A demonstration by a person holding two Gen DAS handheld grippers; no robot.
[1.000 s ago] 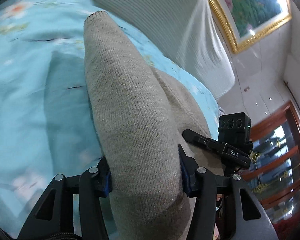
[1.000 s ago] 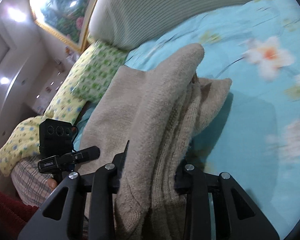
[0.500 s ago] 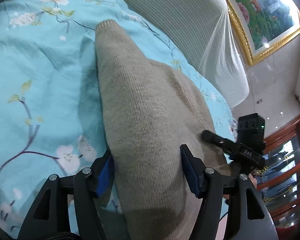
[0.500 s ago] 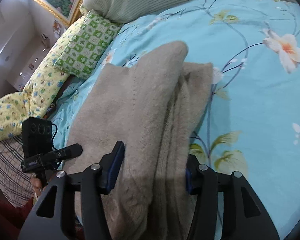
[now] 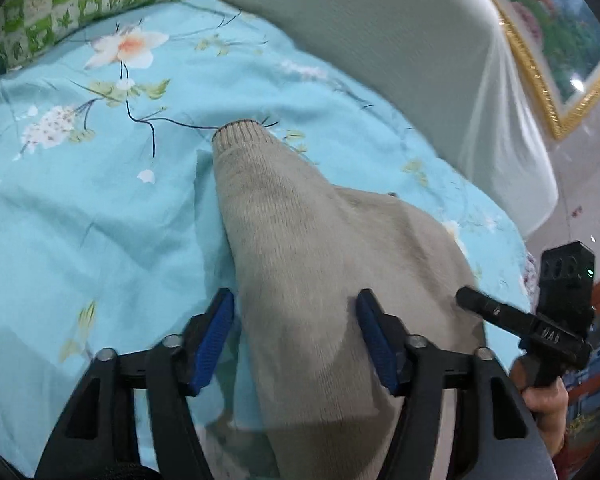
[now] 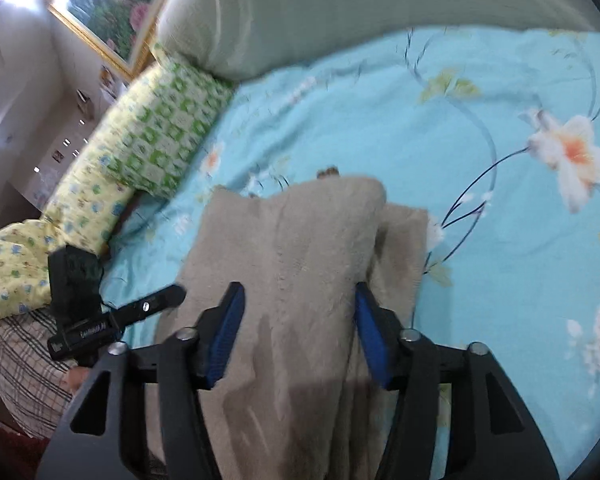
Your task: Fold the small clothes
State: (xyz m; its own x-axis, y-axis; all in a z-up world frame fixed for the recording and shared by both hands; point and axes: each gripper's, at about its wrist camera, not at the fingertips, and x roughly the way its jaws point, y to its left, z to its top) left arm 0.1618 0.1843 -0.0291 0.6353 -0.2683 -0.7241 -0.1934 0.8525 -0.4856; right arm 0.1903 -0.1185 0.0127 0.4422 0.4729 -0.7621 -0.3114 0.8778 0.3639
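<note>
Little writing can be read. In the left wrist view the black bar of the right hand-held gripper (image 5: 476,303) carries small white lettering that looks like "DAS", seen upside down. In the right wrist view the matching bar of the left hand-held gripper (image 6: 171,295) has a white label too blurred to make out.

The beige knit sweater (image 5: 300,264) lies on the bed (image 5: 80,220), over its light blue sheet printed with white and orange flowers. It is a fine, plain knit in a sandy colour. One sleeve stretches away from the left hand-held gripper (image 5: 294,342), ending in a ribbed cuff that rests on the sheet. From the right wrist, the sweater (image 6: 300,248) shows folded layers, with a narrower strip lying along its right edge.

The left hand-held gripper has its blue-padded fingers (image 5: 214,338) spread wide; the sleeve passes between them, with a gap at the left pad. The right hand-held gripper (image 6: 296,334) is likewise wide apart, fabric filling the space between its pads, not pinched.

Beyond the sweater lie a green checked pillow (image 6: 168,120), a pale padded headboard (image 5: 360,52) and a gold-framed painting (image 5: 556,52).
</note>
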